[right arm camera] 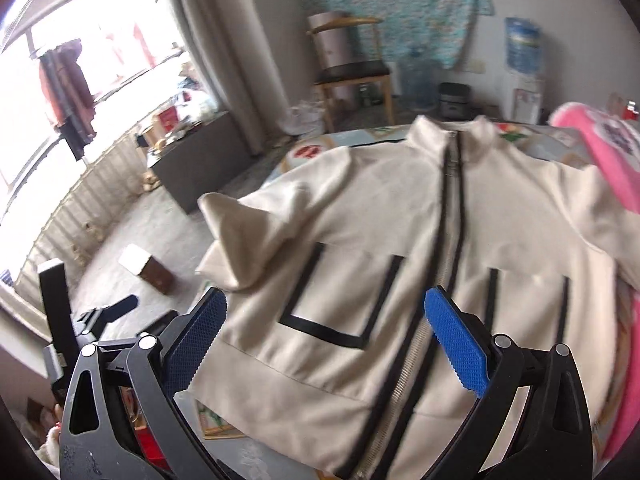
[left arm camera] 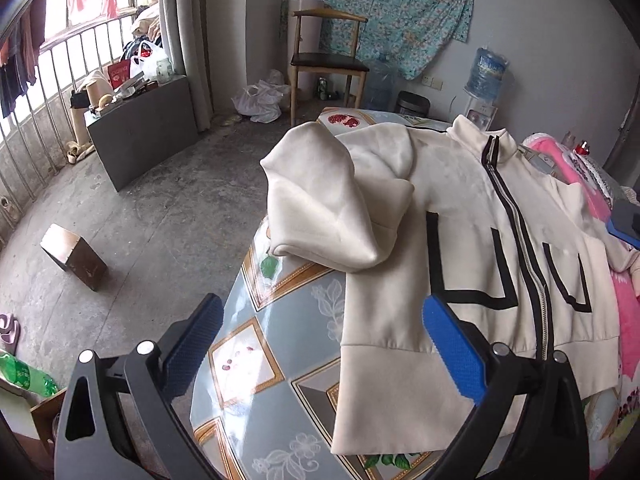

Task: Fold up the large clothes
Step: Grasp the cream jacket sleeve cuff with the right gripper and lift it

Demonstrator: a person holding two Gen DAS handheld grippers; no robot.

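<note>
- The left gripper [left arm camera: 320, 344] has its blue fingers wide apart and holds nothing. The right gripper [right arm camera: 324, 336] is the same, fingers apart and empty.
- Just ahead of both lies the cream zip jacket [left arm camera: 460, 240], front up, flat on the flowered table [left arm camera: 256, 360].
- Its bottom hem [left arm camera: 384, 368] is nearest the left gripper.
- Farther ahead and to the left, one sleeve [left arm camera: 328, 208] is bunched on the jacket.
- I think it is best to grab that sleeve by its cuff and lay it smooth across the chest.
</note>
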